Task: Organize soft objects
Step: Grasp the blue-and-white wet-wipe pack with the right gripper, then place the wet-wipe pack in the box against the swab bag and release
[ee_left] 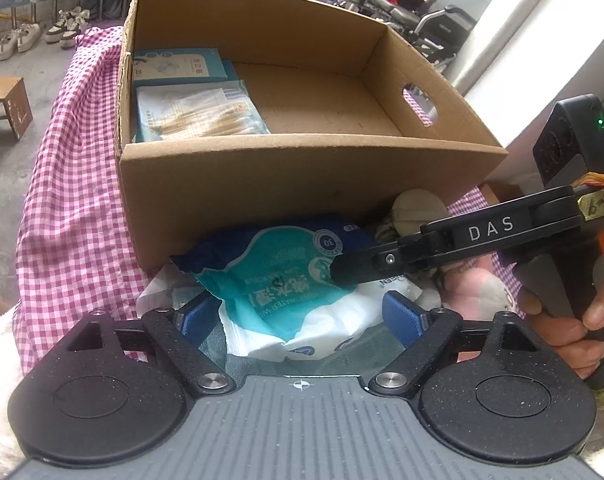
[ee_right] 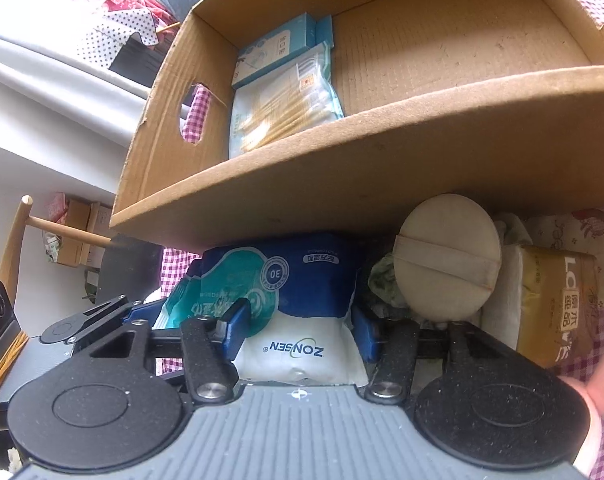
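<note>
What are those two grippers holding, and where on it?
Both are on the wet-wipes pack. The right gripper pinches its white end, pads against both sides. The left gripper straddles the crumpled teal end; whether it presses cannot be told.

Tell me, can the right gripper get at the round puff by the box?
Probably yes, but not right now. The round puff sits uncovered just right of the right gripper, leaning against the cardboard box. The gripper's fingers straddle the wet wipes pack, so that comes first.

Crumpled blue-teal-white wipes pack lies flat between right gripper pads; round beige puff just right.
</note>
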{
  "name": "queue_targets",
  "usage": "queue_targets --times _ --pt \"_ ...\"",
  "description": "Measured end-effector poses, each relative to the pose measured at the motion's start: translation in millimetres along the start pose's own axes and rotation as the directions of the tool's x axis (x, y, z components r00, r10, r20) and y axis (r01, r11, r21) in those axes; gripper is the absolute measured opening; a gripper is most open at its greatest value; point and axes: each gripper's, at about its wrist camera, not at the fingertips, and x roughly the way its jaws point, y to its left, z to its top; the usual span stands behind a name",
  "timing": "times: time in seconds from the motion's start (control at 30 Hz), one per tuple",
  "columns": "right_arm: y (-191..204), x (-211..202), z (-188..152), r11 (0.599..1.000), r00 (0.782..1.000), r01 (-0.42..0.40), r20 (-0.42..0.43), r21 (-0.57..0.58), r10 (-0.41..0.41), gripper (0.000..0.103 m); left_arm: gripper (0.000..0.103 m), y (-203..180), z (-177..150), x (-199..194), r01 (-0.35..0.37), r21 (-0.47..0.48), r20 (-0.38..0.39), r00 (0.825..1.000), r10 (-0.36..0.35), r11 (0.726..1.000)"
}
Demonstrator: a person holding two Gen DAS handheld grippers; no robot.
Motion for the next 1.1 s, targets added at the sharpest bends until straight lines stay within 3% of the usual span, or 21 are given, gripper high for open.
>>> queue_targets --times 0.23,0.63,0.9,1.1 --pt "3.6 -19.2 -10.3 1.0 0.998 -0.028 0.054 -0.005 0.029 0.049 0.088 -16.8 -4.5 -20.9 -0.017 0.026 0.032 0.999 0.017 1.0" --pt "28.0 -78.5 -27.7 0.992 0.977 -0.099 0.181 -0.077 0.112 0.046 0.088 -48.0 2.5 -73.4 -0.054 0.09 0.179 0.983 0.037 0.995" --pt "52.9 -114.3 4.2 0.979 0.955 -0.122 0.249 -0.162 0.16 0.046 0.088 -58.3 42.7 -94.8 -0.082 0.144 0.297 0.954 0.036 0.986" --pt "58.0 -116.4 44.5 0.977 0.952 -0.11 0.265 -0.182 0.156 0.046 0.088 -54.2 78.7 -80.8 -0.106 0.162 0.306 0.951 0.052 0.981"
